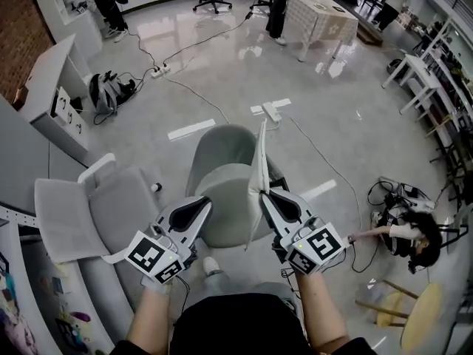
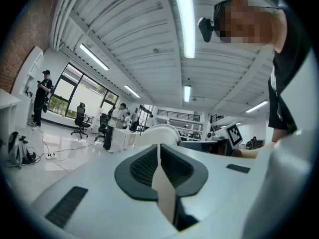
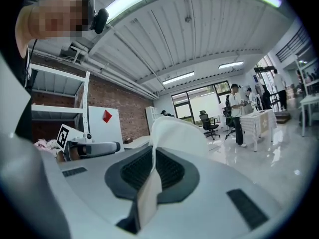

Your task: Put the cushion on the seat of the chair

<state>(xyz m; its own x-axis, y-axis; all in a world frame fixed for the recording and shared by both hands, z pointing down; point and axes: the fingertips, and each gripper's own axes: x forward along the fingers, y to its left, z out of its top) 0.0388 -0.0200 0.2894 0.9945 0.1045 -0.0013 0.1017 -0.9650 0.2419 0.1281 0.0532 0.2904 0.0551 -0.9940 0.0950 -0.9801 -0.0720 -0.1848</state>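
A pale grey-green cushion hangs sagging between my two grippers, in front of my body. My left gripper is shut on its left edge, and my right gripper is shut on its right edge, which stands up as a thin flap. In the left gripper view the thin cushion edge runs between the shut jaws of the left gripper. The right gripper view shows the same: fabric pinched in the right gripper. The grey chair with a white armrest stands just left of the cushion, its seat bare.
Cables and a power strip cross the glossy floor beyond the cushion. A person crouches on the floor at the right, near a wooden stool. A backpack and a white desk are at the far left; a table is behind.
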